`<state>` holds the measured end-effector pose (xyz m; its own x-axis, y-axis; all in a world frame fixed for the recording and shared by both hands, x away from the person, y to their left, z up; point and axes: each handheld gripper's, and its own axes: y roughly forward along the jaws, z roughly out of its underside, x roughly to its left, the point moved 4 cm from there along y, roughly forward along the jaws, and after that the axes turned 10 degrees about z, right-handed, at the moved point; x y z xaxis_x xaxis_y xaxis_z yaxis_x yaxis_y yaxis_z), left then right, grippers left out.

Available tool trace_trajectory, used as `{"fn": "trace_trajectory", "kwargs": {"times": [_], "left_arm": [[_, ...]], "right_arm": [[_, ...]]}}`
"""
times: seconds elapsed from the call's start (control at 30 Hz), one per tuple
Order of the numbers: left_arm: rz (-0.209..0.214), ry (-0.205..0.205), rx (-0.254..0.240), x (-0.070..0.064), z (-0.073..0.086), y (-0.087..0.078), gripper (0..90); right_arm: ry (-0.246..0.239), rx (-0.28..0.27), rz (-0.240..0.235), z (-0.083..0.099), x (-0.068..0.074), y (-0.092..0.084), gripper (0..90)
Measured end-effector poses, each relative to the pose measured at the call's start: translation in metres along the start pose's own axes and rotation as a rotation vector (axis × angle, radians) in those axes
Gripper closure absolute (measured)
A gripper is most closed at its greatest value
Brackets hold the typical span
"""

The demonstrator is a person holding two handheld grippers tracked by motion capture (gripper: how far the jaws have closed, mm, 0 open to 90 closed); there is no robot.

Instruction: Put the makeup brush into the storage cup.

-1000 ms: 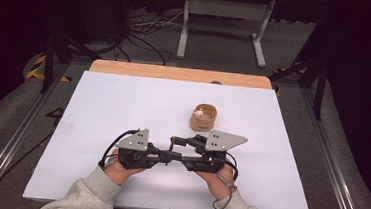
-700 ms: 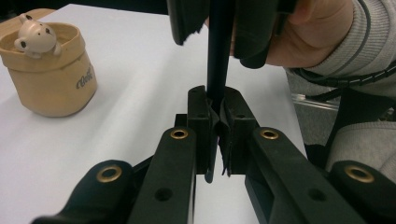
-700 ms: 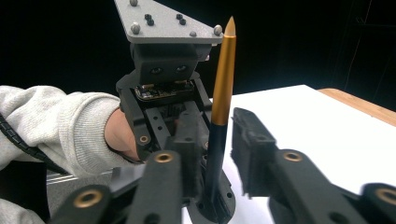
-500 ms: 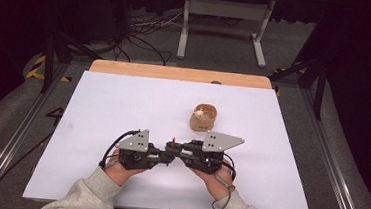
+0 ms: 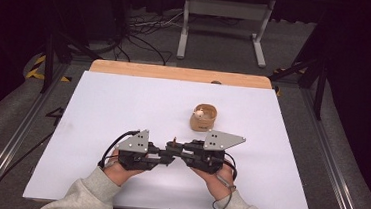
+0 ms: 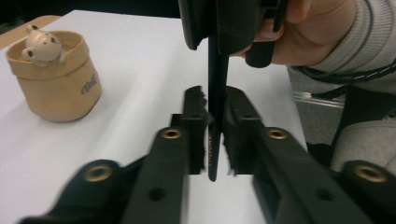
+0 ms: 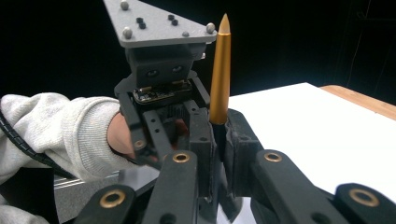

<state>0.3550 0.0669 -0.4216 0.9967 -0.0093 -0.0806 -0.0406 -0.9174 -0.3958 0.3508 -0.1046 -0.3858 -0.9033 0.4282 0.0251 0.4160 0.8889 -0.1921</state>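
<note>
A pen with a gold barrel (image 7: 220, 70) and a thin black lower part (image 6: 215, 93) stands upright between the two grippers, which meet tip to tip near the table's front (image 5: 174, 142). My right gripper (image 7: 218, 135) is shut on the pen just below the gold barrel. My left gripper (image 6: 214, 121) faces it from the left. Its jaws have just been opening, and the black part sits between its pads with a thin gap on each side. In the high view the left gripper (image 5: 165, 156) and right gripper (image 5: 180, 151) lie level, a hand behind each.
A small tan cup (image 5: 203, 118) with a little white figure (image 6: 42, 44) peeking out stands behind the grippers, right of centre on the white table top (image 5: 123, 104). A wooden strip (image 5: 176, 73) runs along the far edge.
The right gripper's jaws have closed around the pen, and the two grippers' tips now sit closer together. Both hands have stayed where they were.
</note>
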Motion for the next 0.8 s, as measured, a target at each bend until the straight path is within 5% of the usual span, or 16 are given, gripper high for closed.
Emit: {"fn": "trace_trajectory", "kwargs": {"times": [0.17, 0.43, 0.8], "left_arm": [[-0.03, -0.024, -0.013, 0.003, 0.001, -0.009, 58.5], [-0.073, -0.051, -0.095, 0.009, 0.003, -0.025, 20.0], [-0.149, -0.083, -0.122, 0.013, 0.009, -0.042, 4.6]], "right_arm": [[-0.011, -0.002, 0.011, -0.006, -0.002, -0.003, 83.6], [-0.037, 0.009, 0.046, -0.02, -0.012, -0.011, 83.6], [-0.039, 0.0, 0.105, -0.037, -0.026, -0.017, 83.5]]}}
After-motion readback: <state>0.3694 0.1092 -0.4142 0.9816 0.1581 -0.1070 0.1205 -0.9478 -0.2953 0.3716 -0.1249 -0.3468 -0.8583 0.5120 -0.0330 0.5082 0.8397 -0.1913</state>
